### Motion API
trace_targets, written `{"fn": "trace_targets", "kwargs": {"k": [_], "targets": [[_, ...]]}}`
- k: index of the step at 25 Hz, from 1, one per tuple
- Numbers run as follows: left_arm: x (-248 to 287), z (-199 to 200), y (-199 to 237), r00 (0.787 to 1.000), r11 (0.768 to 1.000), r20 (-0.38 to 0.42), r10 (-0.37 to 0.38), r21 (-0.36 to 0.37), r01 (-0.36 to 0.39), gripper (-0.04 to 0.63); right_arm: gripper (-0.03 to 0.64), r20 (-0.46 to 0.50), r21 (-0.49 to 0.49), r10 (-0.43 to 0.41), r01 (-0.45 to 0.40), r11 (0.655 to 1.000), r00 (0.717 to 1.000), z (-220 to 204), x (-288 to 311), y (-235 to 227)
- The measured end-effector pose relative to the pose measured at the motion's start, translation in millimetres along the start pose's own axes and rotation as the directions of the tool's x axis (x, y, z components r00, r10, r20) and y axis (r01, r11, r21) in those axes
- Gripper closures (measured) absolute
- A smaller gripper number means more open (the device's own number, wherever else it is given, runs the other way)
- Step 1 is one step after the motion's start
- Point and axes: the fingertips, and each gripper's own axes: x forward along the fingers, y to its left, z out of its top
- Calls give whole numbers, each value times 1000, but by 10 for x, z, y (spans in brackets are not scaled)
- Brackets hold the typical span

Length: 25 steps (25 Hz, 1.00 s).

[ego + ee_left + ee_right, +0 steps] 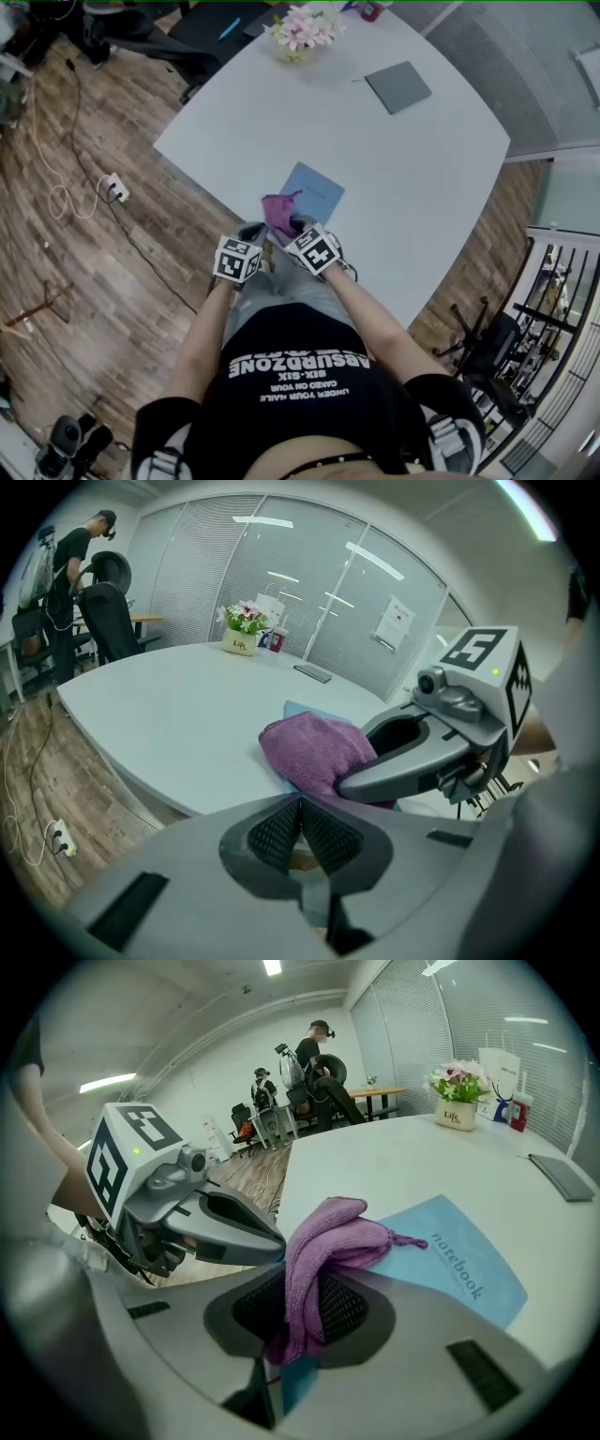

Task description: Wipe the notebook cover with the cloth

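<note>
A light blue notebook (314, 190) lies near the front edge of the white table (403, 187); its cover reads "notebook" (461, 1262). A purple cloth (279, 210) rests bunched on the notebook's near corner. My right gripper (295, 228) is shut on the cloth (319, 1241), which hangs down between its pads. My left gripper (255, 231) is just left of it at the table edge, jaws shut with nothing between them (300, 806). From the left gripper view the cloth (311, 747) sits on the notebook (298, 710), held by the right gripper's fingers (412, 766).
A flower pot (302, 33) and a grey flat book (398, 86) stand at the table's far side. Office chairs (159, 37) are beyond the table. A power strip and cables (114, 187) lie on the wooden floor at left. People stand far back (317, 1049).
</note>
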Motion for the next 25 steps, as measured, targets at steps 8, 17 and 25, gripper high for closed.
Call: {"fn": "trace_targets", "kwargs": {"k": [8, 17, 25], "targets": [[-88, -60, 41, 1000, 999, 10, 18, -34, -18, 578, 531, 14, -25, 24, -23, 999, 1000, 187, 146, -3], [-67, -99, -48, 1000, 1000, -11, 19, 14, -19, 578, 529, 13, -43, 46, -45, 998, 999, 263, 200, -35], [-12, -51, -32, 999, 999, -26, 36, 36, -35, 578, 529, 27, -45, 31, -30, 999, 999, 339, 173, -242]]}}
